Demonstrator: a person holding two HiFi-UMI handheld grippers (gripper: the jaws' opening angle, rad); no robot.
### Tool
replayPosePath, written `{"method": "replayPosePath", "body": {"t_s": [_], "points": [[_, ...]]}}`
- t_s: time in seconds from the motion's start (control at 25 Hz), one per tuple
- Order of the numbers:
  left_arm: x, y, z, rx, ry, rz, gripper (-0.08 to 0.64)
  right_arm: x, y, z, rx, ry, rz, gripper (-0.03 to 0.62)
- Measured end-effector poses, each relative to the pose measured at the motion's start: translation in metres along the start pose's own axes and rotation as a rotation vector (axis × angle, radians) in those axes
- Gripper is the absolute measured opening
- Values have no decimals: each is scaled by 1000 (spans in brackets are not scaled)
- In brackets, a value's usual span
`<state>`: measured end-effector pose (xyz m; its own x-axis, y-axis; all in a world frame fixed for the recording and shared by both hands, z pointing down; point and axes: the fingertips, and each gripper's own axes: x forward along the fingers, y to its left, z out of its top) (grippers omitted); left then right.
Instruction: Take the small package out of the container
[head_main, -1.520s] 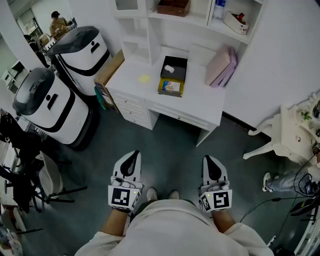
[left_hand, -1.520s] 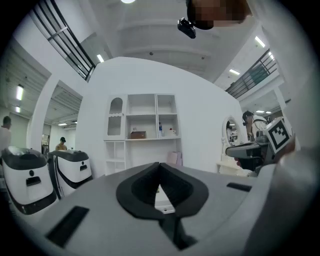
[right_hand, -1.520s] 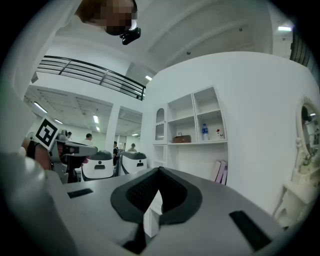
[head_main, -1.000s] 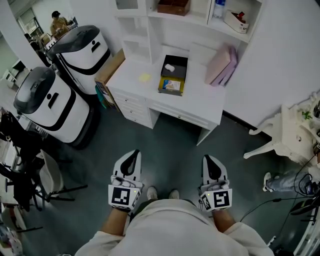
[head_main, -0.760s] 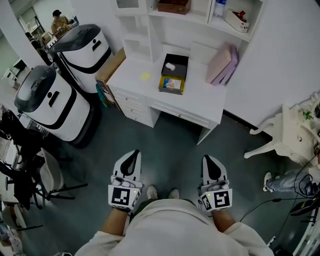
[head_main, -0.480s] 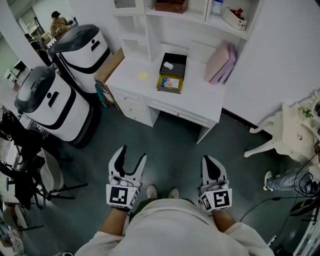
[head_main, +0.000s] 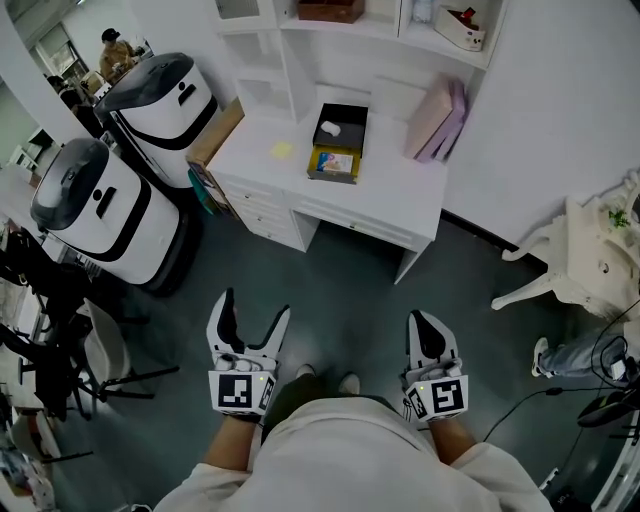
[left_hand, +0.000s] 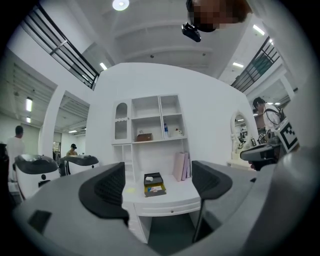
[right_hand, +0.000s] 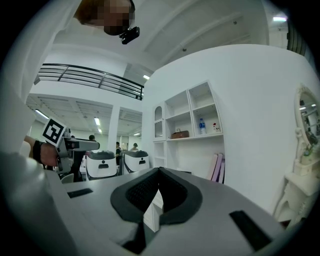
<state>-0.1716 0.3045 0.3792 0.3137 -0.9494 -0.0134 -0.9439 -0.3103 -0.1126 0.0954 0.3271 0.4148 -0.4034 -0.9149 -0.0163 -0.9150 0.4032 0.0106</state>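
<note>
In the head view the left tongs (head_main: 252, 312) stand wide, their jaws just having opened with nothing between them; the right tongs (head_main: 428, 322) are closed and empty; both are held low in front of the person, above the grey floor and well apart from the white bench (head_main: 400, 192); on it sits the open black container (head_main: 341, 128) with the small package (head_main: 330, 127) lying inside, a yellow-rimmed box (head_main: 333, 163) just in front of it and pink books (head_main: 437, 120) leaning to its right. In the left gripper view the two dark pads are spread far apart, and the container shows in the gap between them, far off on the bench. In the right gripper view the pads meet at their tips, gripping nothing.
</note>
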Motion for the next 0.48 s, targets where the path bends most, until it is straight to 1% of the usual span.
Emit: {"method": "replayPosePath", "body": {"t_s": [0.2,0.32,0.48], "points": [[7,8,-15,0,27,10,417,8,0,-8,4,13,9,25],[23,15,-22,-9,26,9,417,23,-5,-11,-9,22,7,25],[52,25,-29,-17,24,-13,417,48,-11,-11,-18,26,-11,25]]}}
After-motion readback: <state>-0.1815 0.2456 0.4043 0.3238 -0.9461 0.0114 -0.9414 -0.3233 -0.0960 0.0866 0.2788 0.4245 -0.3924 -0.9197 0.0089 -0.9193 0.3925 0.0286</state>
